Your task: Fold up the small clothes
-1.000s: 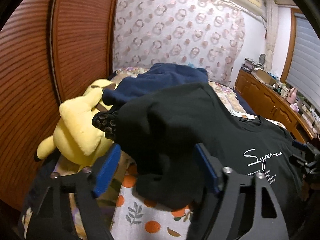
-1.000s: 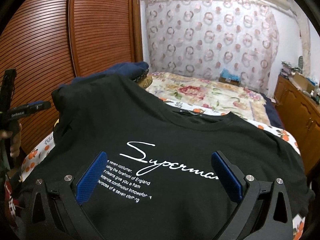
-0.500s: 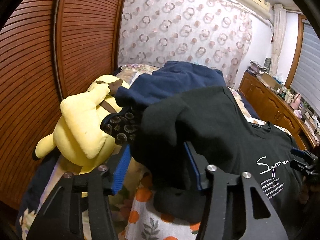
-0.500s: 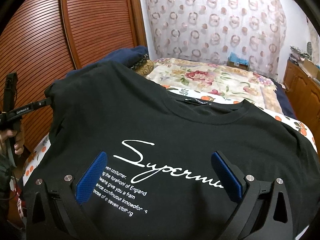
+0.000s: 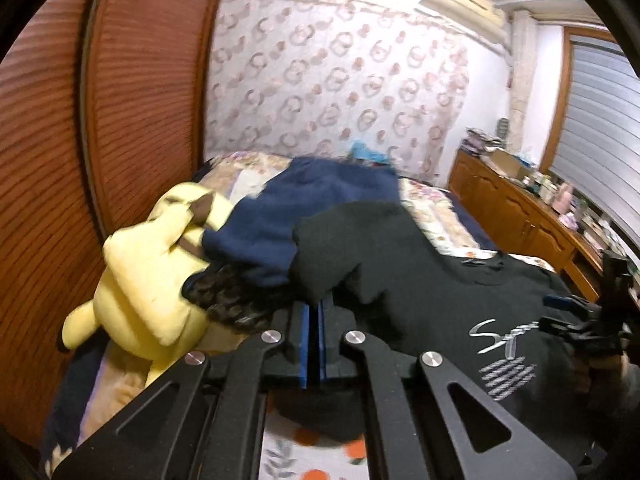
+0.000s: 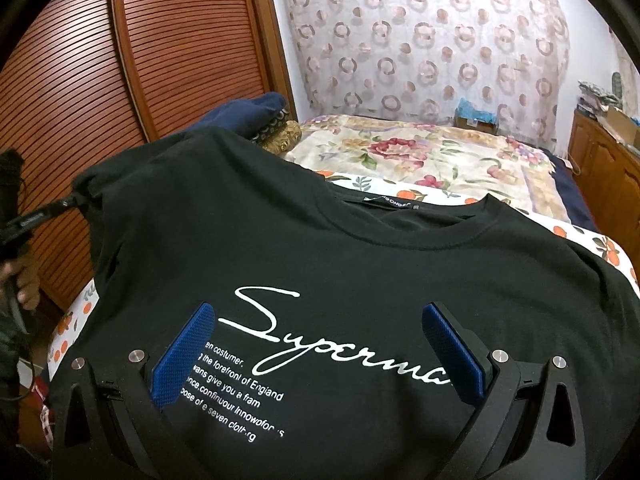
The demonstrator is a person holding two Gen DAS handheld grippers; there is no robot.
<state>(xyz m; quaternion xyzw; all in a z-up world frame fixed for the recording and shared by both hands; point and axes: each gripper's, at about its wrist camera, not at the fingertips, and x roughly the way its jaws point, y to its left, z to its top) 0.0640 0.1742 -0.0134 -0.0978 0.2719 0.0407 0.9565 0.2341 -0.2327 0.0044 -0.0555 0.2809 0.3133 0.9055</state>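
Your left gripper [image 5: 314,312] is clamped on the sleeve edge of the black T-shirt [image 6: 320,248], blue pads pressed together with a fold of cloth between them. Your right gripper [image 6: 320,344] is spread wide, pads [image 6: 182,354] either side of the white "Superman" script, hovering over the chest print; can't tell if it touches the fabric. Shirt lies front-up across the near end of the bed [image 6: 420,156], collar pointing away from you. Just beyond the pinched sleeve: navy garment [image 5: 320,196], dark patterned cloth under it, yellow plush toy [image 5: 148,276] to its left against the slatted wooden door [image 5: 52,140]. Far end: floral bedspread, then ring-pattern curtain [image 6: 420,40]
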